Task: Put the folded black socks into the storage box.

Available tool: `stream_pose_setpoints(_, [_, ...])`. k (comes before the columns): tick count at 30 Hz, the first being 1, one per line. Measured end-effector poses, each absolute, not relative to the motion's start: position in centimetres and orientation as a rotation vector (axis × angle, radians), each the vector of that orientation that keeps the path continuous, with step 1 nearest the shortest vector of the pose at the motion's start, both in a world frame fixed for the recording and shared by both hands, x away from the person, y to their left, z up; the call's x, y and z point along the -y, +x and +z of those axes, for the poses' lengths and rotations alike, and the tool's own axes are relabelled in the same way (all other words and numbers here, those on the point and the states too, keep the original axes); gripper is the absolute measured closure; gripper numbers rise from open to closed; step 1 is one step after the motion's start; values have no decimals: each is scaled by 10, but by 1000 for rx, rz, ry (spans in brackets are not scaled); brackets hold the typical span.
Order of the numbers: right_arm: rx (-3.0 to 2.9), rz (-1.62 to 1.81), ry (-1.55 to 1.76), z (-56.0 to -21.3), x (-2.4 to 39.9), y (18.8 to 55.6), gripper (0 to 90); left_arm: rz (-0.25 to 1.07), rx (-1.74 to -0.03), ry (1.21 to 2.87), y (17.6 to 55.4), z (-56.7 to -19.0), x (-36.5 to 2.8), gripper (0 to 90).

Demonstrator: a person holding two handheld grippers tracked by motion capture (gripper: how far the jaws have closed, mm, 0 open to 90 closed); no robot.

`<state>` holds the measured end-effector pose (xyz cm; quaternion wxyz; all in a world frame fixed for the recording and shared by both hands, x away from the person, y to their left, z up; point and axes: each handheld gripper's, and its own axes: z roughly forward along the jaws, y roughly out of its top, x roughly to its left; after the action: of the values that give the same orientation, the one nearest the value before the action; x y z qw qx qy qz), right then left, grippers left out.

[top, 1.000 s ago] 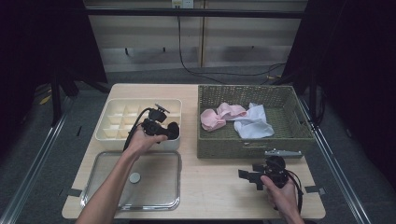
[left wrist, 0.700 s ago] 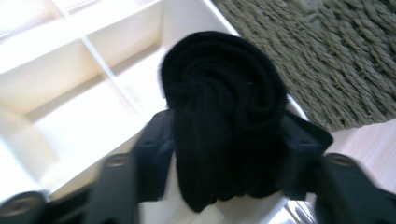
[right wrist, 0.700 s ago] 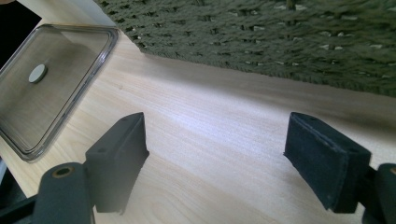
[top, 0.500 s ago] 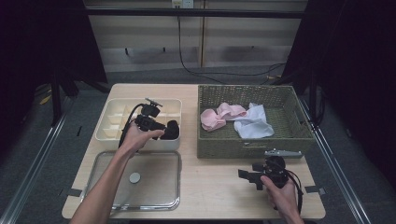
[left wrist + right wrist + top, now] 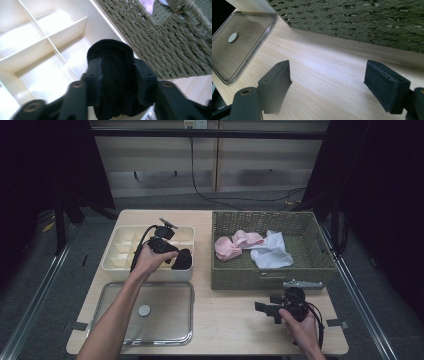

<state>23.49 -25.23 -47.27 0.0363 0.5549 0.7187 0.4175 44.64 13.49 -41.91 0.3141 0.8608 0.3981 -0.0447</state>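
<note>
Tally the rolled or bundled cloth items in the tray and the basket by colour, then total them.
Black rolled cloth bundle, in the cream divided plastic tray: 1
Pink cloth bundle, in the green woven wicker basket: 1
White cloth bundle, in the basket: 1
Total: 3

Black rolled cloth (image 5: pixel 110 75), cream divided box (image 5: pixel 120 251), olive woven basket (image 5: pixel 250 275), pink (image 5: pixel 232 245) and white cloths (image 5: pixel 272 252)

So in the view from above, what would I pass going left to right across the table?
The cream divided box, then the left gripper with a black rolled cloth between its jaws, then the pink cloth, the white cloth, and last the right end wall of the woven basket.
</note>
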Motion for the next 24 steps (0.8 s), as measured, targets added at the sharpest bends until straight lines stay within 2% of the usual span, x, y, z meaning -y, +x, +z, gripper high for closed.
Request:
stream_pose_setpoints(1, [-2206, 1280, 1704, -473, 252, 235, 204, -105, -1041, 2281, 446, -418, -133, 655])
stream_pose_setpoints(6, [-2210, 1271, 1704, -474, 252, 235, 206, -126, -1028, 2305, 443, -425, -132, 696])
stream_pose_setpoints(12, [-2211, 1276, 1703, -473, 252, 234, 205, -130, -1023, 2285, 441, -435, -132, 708])
stream_pose_setpoints(20, [-2219, 1276, 1703, -474, 250, 234, 205, -206, -1047, 2265, 444, -445, -134, 728])
stream_pose_setpoints(24, [-2230, 1272, 1698, -474, 248, 235, 204, -173, -1019, 2339, 442, -446, -128, 737])
